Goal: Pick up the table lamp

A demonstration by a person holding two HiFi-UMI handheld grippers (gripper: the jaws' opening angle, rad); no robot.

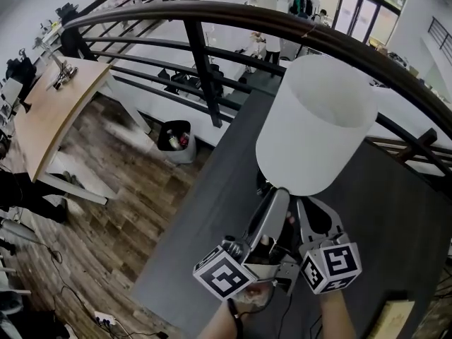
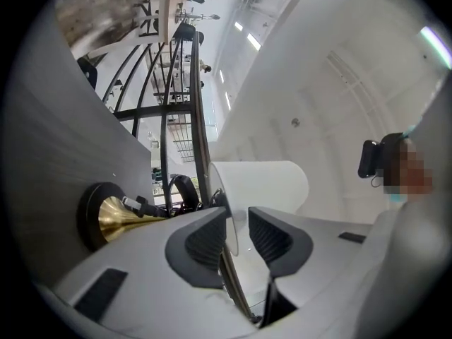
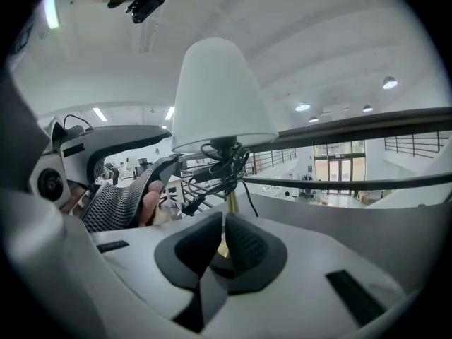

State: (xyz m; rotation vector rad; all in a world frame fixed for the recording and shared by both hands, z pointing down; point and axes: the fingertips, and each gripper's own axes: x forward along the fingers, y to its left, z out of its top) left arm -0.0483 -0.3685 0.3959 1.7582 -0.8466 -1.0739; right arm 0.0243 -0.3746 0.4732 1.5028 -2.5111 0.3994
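The table lamp has a white shade [image 1: 318, 122], a brass stem and a black round base [image 2: 92, 217] that meets the dark grey table [image 1: 226, 189]. A bundled black cord [image 3: 222, 162] hangs under the shade [image 3: 222, 94]. My right gripper [image 3: 220, 242] is shut on the brass stem low down, and in the head view it [image 1: 305, 214] reaches in under the shade. My left gripper [image 2: 236, 226] is open beside the stem, its pads pressing on nothing; the shade [image 2: 265, 183] shows beyond them. In the head view the left gripper [image 1: 279, 200] sits just left of the right one.
A dark curved railing [image 1: 212, 20] runs along the table's far edge, with a lower floor beyond it. Down there stand a waste bin [image 1: 175, 141] and a wooden desk [image 1: 56, 108]. A flat wooden piece [image 1: 392, 320] lies at the table's near right corner.
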